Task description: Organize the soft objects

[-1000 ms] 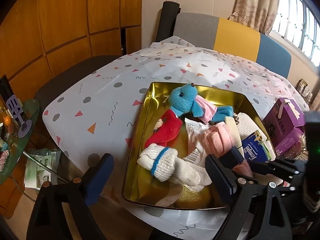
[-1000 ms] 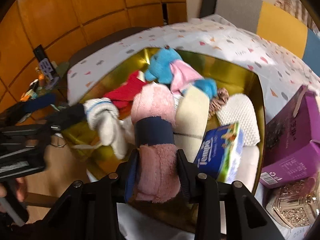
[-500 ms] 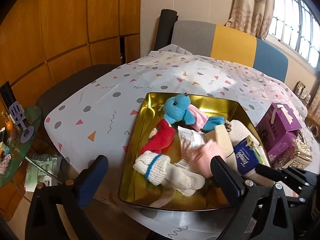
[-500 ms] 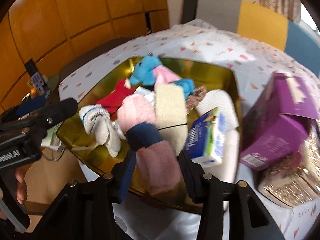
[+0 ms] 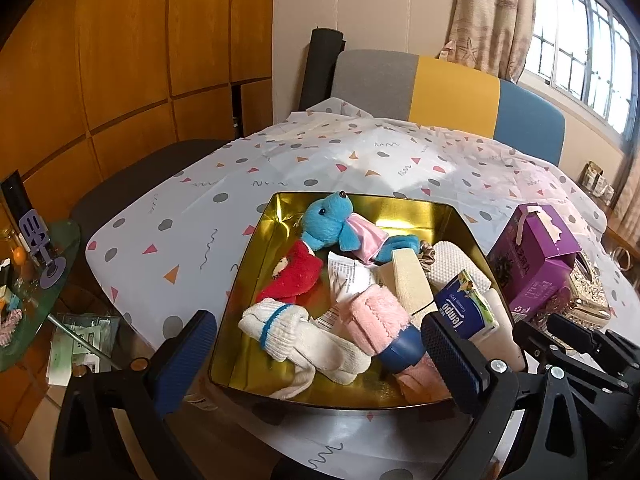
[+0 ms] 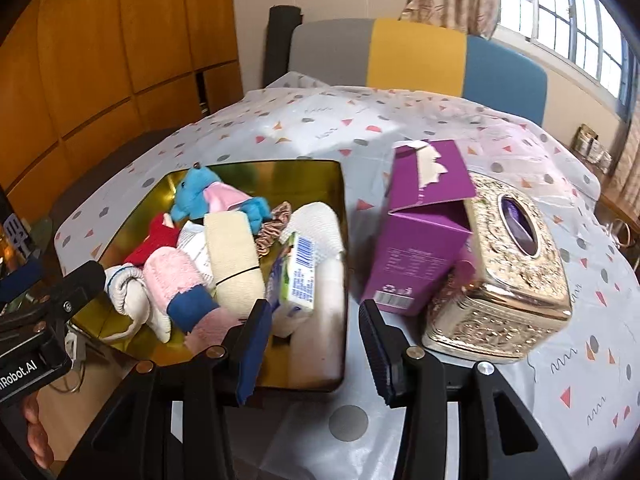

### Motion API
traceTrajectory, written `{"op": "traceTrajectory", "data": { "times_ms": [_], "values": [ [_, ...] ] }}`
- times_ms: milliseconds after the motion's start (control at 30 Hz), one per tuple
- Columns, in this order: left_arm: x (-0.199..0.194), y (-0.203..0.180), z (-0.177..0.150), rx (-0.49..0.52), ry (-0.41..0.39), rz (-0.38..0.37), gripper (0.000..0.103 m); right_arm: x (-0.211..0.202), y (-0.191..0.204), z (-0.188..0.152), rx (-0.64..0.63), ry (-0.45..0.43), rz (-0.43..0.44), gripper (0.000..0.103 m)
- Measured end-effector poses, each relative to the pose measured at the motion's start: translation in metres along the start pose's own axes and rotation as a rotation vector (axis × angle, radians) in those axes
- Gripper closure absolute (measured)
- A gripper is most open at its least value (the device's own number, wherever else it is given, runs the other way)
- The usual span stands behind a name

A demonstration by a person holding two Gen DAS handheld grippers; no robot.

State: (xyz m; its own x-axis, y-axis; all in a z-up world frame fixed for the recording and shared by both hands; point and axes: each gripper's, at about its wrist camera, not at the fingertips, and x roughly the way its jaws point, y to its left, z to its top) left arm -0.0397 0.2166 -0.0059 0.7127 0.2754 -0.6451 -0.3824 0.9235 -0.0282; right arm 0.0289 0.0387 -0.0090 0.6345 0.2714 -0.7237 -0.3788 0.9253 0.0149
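The right gripper (image 6: 310, 346), jaws parted and empty after just opening, is hanging over the gold tin's (image 5: 256, 264) near right corner, having released the pink sock (image 5: 376, 320) inside. The left gripper (image 5: 320, 356) is spread wide, empty. One blue plush (image 5: 328, 222), one red toy (image 5: 294, 276), one white sock (image 5: 292, 334) are lying alongside.

You're in a home dining corner, patterned tablecloth (image 5: 320, 160) mid-frame, upholstered chair (image 5: 440, 88) behind, curtained window (image 5: 560, 20) upper right, wood panelling (image 5: 120, 60) left.
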Motion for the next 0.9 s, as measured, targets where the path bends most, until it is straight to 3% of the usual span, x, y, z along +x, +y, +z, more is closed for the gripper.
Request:
{"op": "traceTrajectory", "data": {
  "times_ms": [900],
  "values": [
    [-0.0047, -0.0035, -0.0025, 0.017, -0.012, 0.024, 0.0, -0.0026, -0.0008, -0.005, 0.018, -0.005, 0.002, 0.057]
  ]
}}
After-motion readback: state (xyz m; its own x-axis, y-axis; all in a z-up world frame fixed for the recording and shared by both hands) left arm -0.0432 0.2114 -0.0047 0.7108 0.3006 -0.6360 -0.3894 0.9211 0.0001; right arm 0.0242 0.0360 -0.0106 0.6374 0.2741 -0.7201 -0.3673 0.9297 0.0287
